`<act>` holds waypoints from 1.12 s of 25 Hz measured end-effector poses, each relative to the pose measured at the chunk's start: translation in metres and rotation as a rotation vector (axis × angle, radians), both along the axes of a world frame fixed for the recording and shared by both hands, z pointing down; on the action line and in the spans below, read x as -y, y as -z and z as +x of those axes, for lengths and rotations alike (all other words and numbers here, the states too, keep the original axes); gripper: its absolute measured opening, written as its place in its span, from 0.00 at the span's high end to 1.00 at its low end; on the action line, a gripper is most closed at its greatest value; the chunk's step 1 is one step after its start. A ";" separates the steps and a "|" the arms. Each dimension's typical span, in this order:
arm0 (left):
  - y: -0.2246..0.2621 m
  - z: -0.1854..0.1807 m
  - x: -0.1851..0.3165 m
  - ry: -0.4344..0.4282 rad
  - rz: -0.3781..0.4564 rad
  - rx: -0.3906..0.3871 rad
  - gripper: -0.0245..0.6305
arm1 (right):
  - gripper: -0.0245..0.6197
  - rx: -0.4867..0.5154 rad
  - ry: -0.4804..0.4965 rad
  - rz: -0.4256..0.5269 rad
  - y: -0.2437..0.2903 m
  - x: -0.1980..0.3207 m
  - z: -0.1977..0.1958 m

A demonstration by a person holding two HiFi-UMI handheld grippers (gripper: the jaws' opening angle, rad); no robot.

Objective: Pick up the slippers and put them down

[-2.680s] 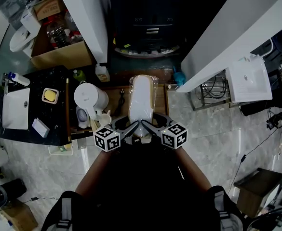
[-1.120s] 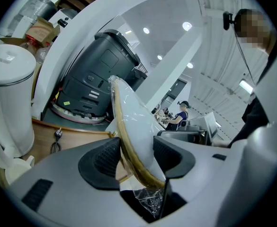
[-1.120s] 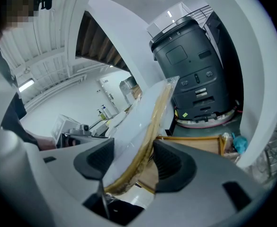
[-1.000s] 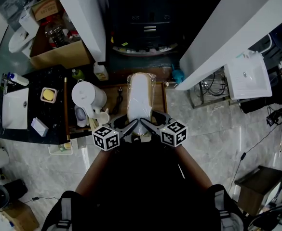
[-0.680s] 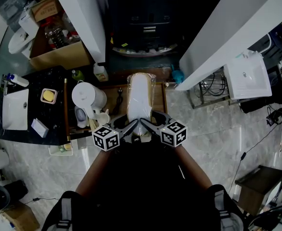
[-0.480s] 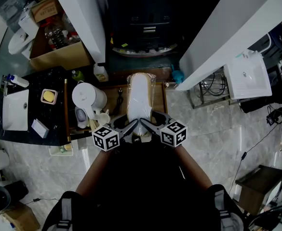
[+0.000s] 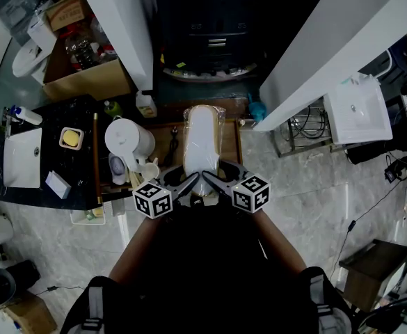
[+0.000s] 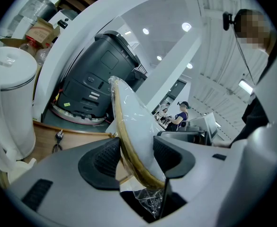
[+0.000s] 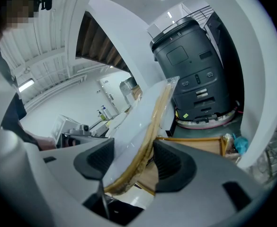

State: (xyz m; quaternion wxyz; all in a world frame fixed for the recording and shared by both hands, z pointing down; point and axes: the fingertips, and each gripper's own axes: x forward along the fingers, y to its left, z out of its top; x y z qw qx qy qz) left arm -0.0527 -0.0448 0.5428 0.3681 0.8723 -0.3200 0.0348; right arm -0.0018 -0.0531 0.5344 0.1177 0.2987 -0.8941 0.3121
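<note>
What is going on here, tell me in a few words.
A person holds a two-jaw gripper in each hand, and both are closed on the near end of one plastic-wrapped pair of slippers. The left gripper and the right gripper pinch it from either side, with the soles standing on edge between the pads. The pack hangs over a low wooden table, apparently lifted off it, with a white kettle to its left. It has not been put down yet.
</note>
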 end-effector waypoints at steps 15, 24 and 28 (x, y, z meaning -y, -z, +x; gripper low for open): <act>0.001 0.001 -0.004 -0.004 0.006 0.000 0.63 | 0.56 -0.011 0.007 0.010 0.001 -0.005 0.001; 0.001 0.004 -0.009 -0.007 0.004 0.000 0.63 | 0.56 -0.009 0.003 0.005 0.000 -0.009 0.004; -0.002 0.005 -0.009 -0.008 -0.001 0.000 0.63 | 0.56 -0.011 0.002 0.002 -0.002 -0.010 0.005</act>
